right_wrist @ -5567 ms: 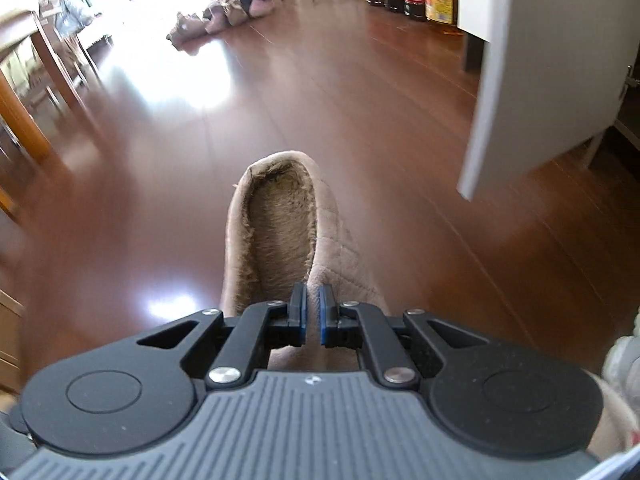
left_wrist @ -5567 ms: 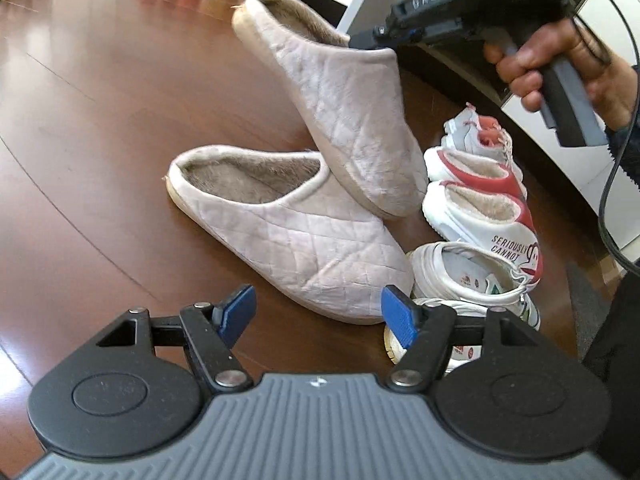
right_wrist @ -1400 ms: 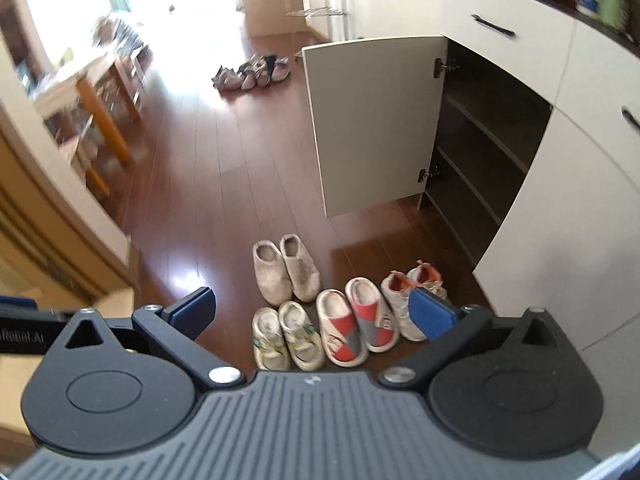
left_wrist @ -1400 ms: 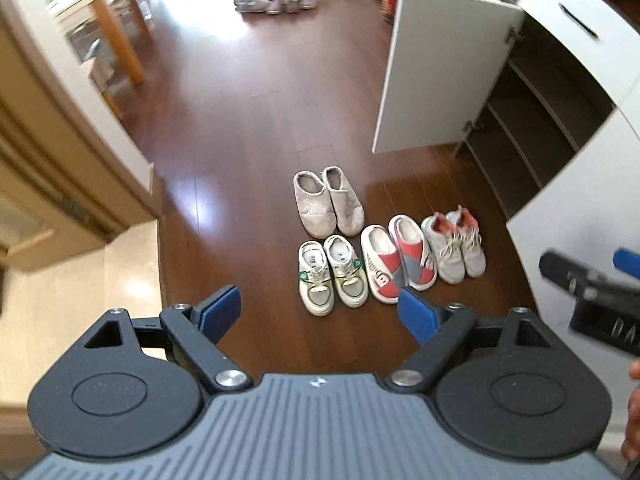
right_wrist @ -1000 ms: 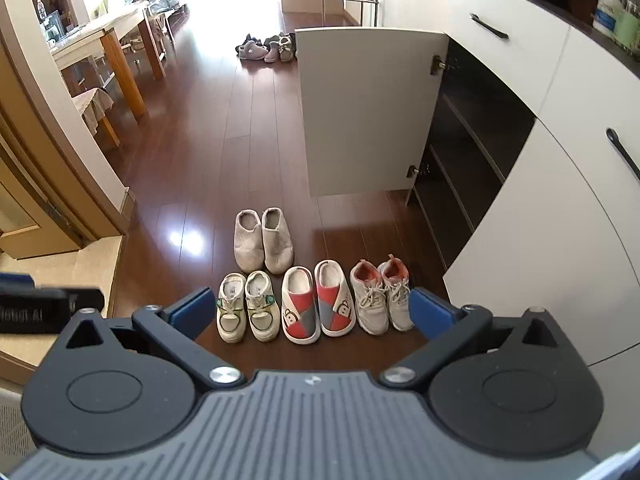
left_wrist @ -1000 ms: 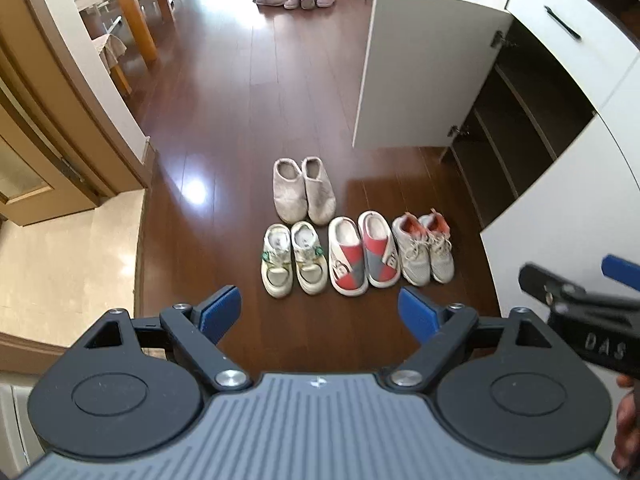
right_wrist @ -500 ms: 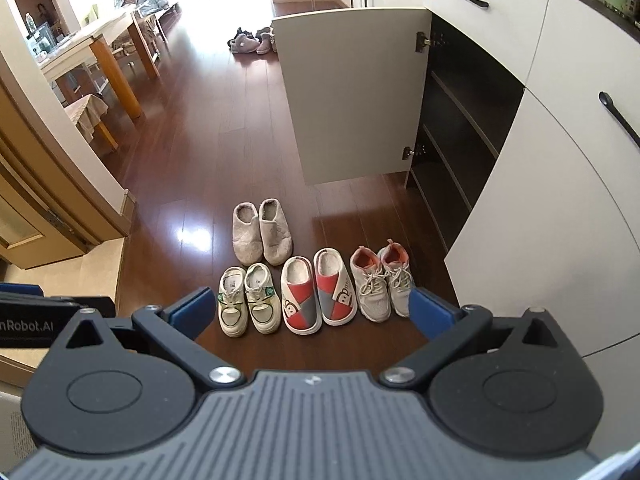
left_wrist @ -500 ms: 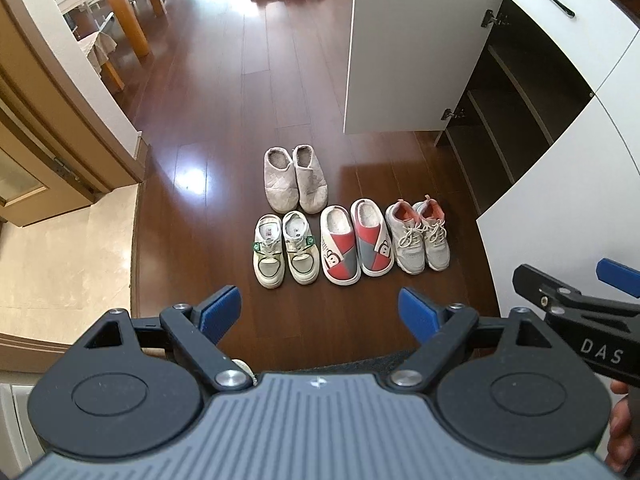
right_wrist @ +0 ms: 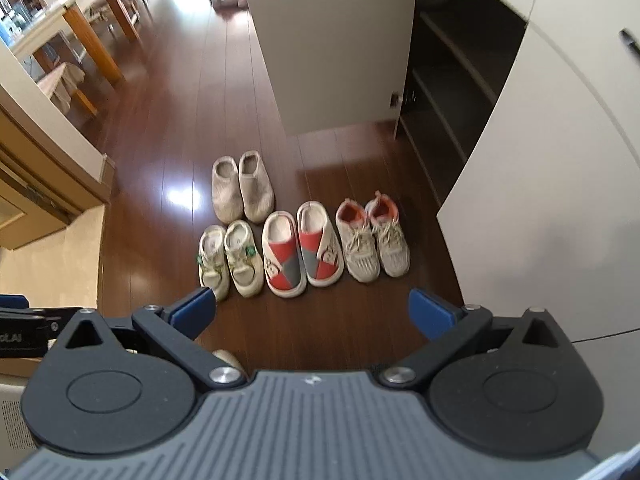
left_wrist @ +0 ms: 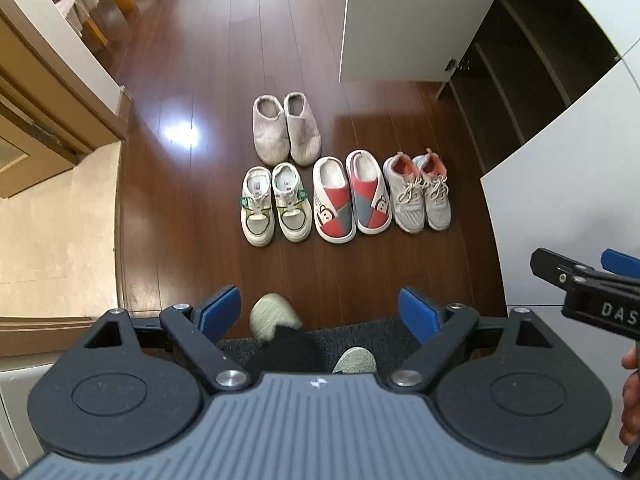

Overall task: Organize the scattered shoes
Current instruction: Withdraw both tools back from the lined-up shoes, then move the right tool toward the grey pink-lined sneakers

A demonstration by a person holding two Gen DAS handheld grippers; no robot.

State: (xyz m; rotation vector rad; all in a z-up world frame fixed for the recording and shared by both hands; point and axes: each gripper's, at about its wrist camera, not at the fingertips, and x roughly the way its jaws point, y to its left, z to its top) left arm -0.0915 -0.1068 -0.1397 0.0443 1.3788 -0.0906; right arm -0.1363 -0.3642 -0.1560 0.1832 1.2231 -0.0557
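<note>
Four pairs of shoes lie toes toward the camera beside the open cabinet, whose dark shelves appear empty, well ahead of the left gripper and right gripper, both wide open, holding nothing, neither clearly nearer.

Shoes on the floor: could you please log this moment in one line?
shoes: four pairs lined up, none held | left gripper: open, empty | right gripper: open, empty

I see four shoe pairs paired neatly on the dark wood floor, near its cabinet-side edge.
</note>
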